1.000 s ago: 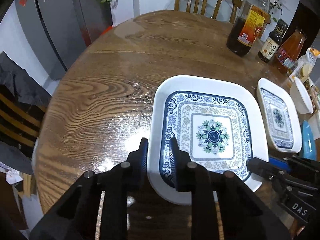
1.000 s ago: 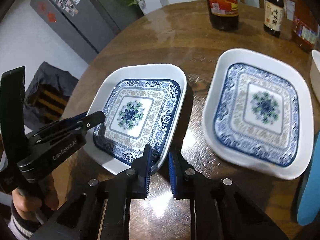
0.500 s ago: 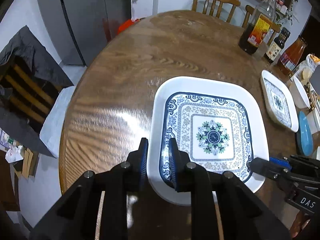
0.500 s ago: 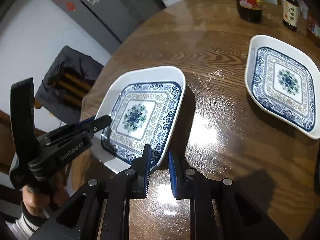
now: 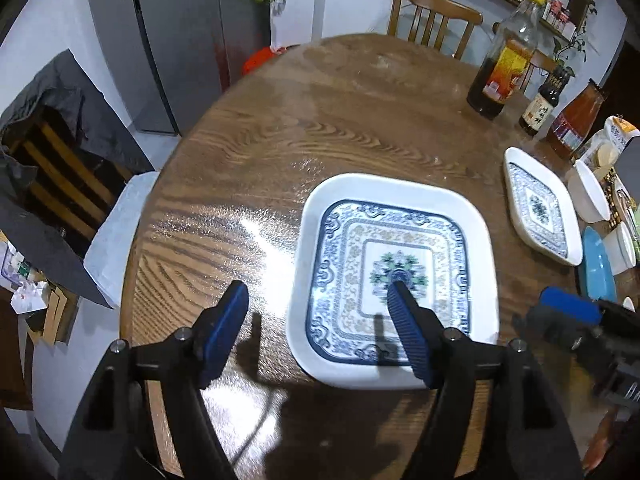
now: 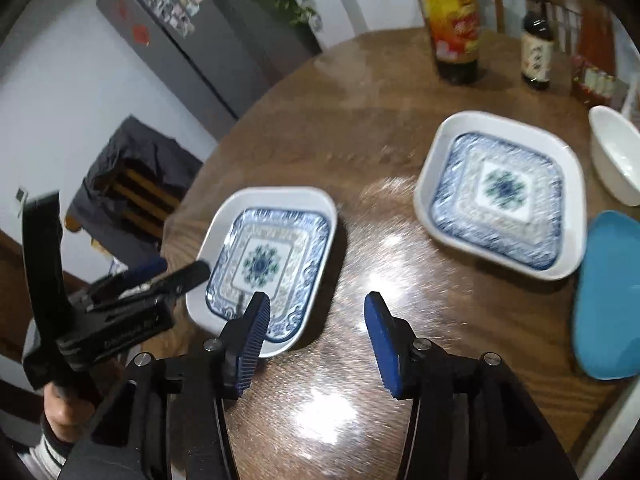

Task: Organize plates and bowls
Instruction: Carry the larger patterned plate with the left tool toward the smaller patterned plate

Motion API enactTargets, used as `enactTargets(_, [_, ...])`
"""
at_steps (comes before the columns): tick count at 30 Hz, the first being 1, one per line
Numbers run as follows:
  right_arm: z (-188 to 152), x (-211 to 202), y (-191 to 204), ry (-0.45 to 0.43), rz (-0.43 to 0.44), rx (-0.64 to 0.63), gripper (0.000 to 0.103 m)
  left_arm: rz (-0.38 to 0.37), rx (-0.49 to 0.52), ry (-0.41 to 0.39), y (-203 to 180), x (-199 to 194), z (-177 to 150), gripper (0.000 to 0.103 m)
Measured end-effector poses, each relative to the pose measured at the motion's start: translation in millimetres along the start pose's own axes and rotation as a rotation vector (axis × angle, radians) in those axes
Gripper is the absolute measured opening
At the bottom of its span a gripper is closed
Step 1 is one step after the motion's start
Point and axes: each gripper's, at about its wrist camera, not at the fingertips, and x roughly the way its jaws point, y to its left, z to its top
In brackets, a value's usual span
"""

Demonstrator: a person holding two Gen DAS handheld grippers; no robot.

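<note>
both grippers let go of the near plate (image 5: 394, 276) since the earlier frames: it was pinched at its rim by each, and it now lies flat on the round wooden table (image 5: 320, 120), close to the near edge. left gripper (image 5: 316, 292) jaws have just been opening and stand wide apart, one finger over the bare wood left of the plate, the other over the plate's patterned middle, neither pressing on it. right gripper (image 6: 316, 312) jaws have just been opening too, partly spread, with only table showing in the gap; its left finger overlaps the plate's corner in the right wrist view, contact can't be told, no pinch.

second plate (image 6: 500, 196), same blue and white pattern, sits further right on the table, well apart from the first. white bowl (image 6: 616, 160) just beyond its right side, blue dish (image 6: 608, 300) at the right edge near it. big dark sauce bottle (image 5: 500, 64), small dark bottle (image 5: 542, 104) and orange bottle (image 5: 576, 120) stand at the far right of the table. wooden chair (image 5: 432, 12) behind the table, grey fridge (image 5: 172, 32) far left. person's hand (image 6: 60, 412) holds the left gripper's handle, striped sleeve cuff below it. right wrist view is blurred.
</note>
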Motion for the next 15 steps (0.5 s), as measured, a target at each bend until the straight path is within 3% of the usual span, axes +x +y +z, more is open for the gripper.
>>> enactTargets(5, [1.5,-28.1,-24.2,-0.054,-0.011,0.048,0.051,-0.019,0.038,-0.035,-21.2,-20.6,-1.0,0.082])
enactTargets(15, [-11.7,-73.2,-72.6,-0.123,-0.077,0.164,0.051,-0.11,0.132,-0.025,-76.9,-34.1,2.4,0.083])
